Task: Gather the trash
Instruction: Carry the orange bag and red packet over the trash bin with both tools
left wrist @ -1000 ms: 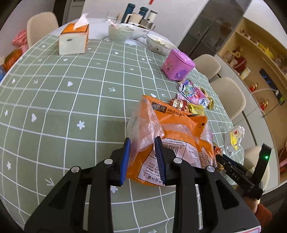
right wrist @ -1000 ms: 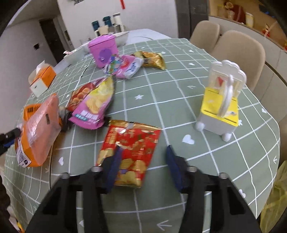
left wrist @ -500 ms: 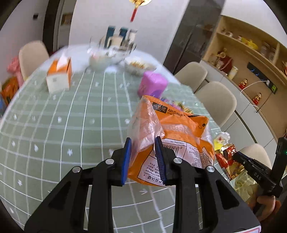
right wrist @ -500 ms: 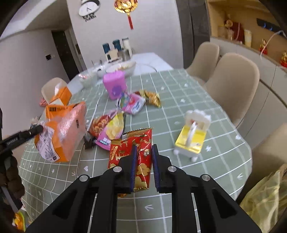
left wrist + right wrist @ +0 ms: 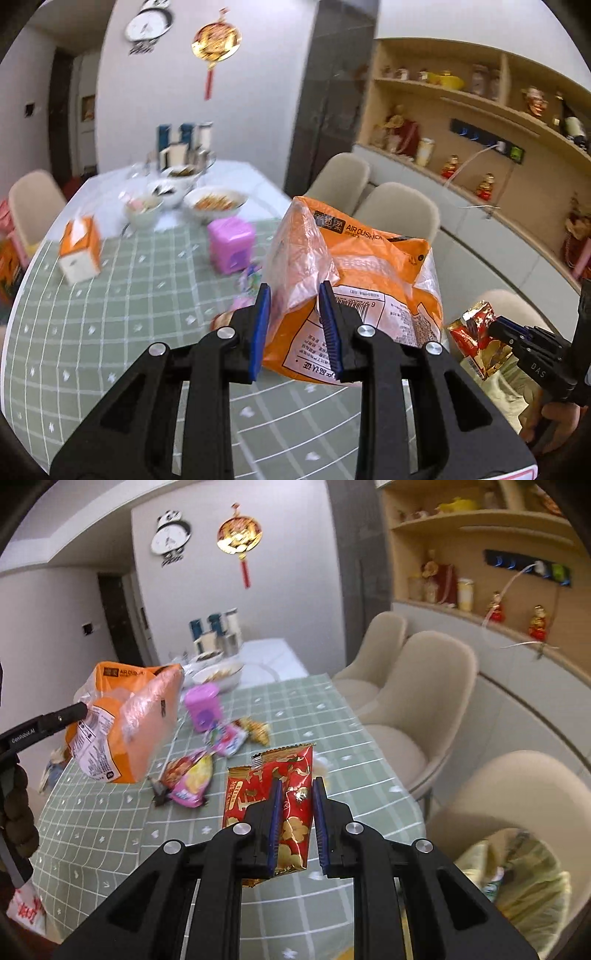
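Currently: left gripper [image 5: 293,325] clamped on orange bag [image 5: 354,280], centre frame, right gripper [image 5: 297,823] clamped on red packet [image 5: 286,805], both lifted off table [image 5: 332,709]; pink wrappers [image 5: 192,779] remain uncollected; bin bag [image 5: 517,882] lower right.

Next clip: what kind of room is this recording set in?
Most likely a home dining room. A long table under a green grid cloth has padded chairs along it and bowls of food at the far end; a clock hangs on the wall and built-in shelves hold figurines.
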`<state>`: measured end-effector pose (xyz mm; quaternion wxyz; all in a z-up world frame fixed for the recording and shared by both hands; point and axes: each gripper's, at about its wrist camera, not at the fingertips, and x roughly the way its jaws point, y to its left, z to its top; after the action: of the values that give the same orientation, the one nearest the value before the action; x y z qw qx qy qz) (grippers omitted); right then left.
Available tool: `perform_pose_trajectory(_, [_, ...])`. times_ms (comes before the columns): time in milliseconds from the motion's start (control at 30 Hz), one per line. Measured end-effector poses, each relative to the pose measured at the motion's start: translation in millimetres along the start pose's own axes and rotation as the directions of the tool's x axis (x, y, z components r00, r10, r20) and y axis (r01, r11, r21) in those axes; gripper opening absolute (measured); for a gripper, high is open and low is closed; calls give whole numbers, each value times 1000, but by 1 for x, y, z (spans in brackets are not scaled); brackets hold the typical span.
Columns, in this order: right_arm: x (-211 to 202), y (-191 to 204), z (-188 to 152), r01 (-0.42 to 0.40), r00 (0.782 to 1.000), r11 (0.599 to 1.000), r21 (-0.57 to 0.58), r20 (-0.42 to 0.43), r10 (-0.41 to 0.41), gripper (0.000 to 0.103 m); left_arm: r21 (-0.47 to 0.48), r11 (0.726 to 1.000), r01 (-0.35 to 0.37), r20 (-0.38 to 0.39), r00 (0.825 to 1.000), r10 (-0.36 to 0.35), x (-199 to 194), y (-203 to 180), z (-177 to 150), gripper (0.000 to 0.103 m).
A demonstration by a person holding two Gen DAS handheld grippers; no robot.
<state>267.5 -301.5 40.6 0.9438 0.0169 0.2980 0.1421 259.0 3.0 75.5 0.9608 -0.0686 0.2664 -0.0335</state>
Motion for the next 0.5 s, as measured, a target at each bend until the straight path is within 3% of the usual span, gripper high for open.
perform_pose_trajectory(167, [-32, -31, 4, 84, 995, 996, 23, 57, -85, 17, 59, 995, 79, 23, 996, -81, 3, -38, 15, 26])
perform_pose_trajectory(300, [-48, -58, -1, 151, 985, 986, 66, 70, -156, 17, 78, 986, 146, -14, 989, -146, 20, -70, 16, 26])
perform_pose_trajectory(500, [-66, -101, -16, 261, 963, 957, 131, 41, -268, 17, 97, 955, 281, -123, 955, -268, 56, -129, 2, 26])
